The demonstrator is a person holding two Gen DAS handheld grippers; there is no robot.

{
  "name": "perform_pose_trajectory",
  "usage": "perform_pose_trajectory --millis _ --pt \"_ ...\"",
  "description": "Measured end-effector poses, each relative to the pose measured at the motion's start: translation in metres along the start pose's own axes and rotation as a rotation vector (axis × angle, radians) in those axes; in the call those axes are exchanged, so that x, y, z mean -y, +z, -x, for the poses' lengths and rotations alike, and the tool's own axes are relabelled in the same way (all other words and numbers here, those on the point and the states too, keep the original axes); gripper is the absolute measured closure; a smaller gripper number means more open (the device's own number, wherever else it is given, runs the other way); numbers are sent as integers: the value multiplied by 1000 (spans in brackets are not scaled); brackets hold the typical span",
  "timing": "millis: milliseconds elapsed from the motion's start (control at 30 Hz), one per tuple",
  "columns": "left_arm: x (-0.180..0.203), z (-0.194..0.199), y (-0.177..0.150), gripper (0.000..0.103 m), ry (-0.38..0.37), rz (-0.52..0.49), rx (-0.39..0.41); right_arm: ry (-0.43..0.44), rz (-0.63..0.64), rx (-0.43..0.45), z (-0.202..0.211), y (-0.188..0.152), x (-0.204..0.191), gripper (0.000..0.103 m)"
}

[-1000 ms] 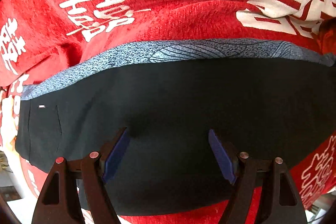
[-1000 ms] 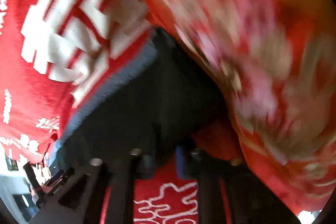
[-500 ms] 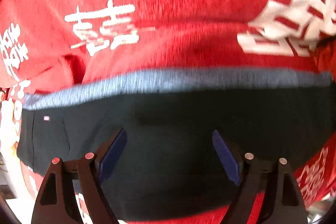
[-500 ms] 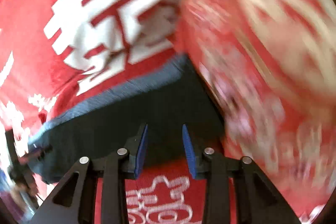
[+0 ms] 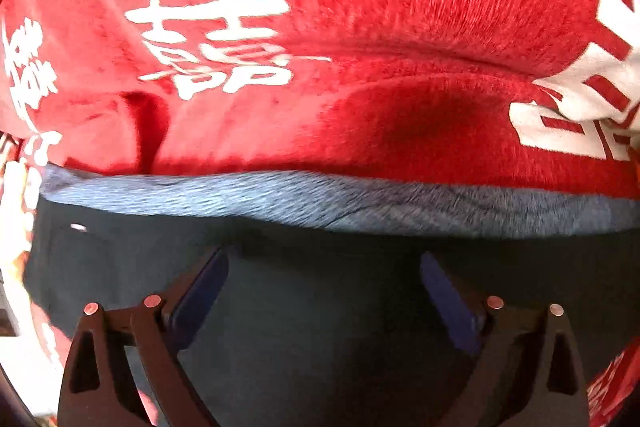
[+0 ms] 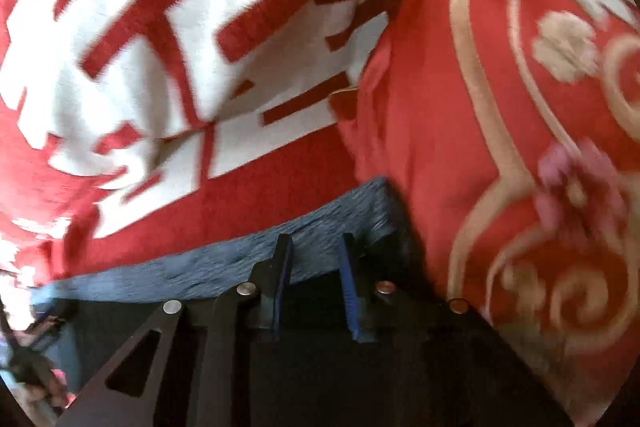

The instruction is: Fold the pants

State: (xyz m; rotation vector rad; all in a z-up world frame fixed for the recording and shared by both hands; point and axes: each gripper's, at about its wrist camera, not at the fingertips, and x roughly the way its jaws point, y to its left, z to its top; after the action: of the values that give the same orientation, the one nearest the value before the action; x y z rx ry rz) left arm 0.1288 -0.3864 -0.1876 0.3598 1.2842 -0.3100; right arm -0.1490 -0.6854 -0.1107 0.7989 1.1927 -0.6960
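A red floral pillow (image 6: pixel 500 147) crowds the pants (image 6: pixel 320 243) at three o'clock; the blanket (image 5: pixel 320 27) lies open toward twelve.

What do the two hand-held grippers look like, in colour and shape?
The left hand-held gripper has two black fingers with triangular cut-outs, silver round rivets and dark blue flat pads. The right hand-held gripper has the same look: black cut-out arms, silver rivets, blue pads. No cables, sleeves or markings show.

Surface is covered by a red plush blanket (image 5: pixel 360 7) printed with white characters. A red cushion (image 6: pixel 520 107) with gold scrollwork and pink flowers is seen at right. Lighting bright, some shadowed folds.
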Motion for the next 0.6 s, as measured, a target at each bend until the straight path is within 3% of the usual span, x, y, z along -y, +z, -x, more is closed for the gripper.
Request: perform_pose_trajectory --millis 100,267,433,600 --pt "-19 21 -16 5 2 -24 14 154 -34 -36 21 -22 -3 76" --pt "-70 33 -45 5 9 -9 -19 375 -65 -134 34 -74 -36 60" --pt "-135 30 -63 5 36 -8 -42 550 -49 -238 23 -138 -112 57" --pt "-217 18 -61 5 100 -39 -2 663 11 -347 -2 -206 -208 57"
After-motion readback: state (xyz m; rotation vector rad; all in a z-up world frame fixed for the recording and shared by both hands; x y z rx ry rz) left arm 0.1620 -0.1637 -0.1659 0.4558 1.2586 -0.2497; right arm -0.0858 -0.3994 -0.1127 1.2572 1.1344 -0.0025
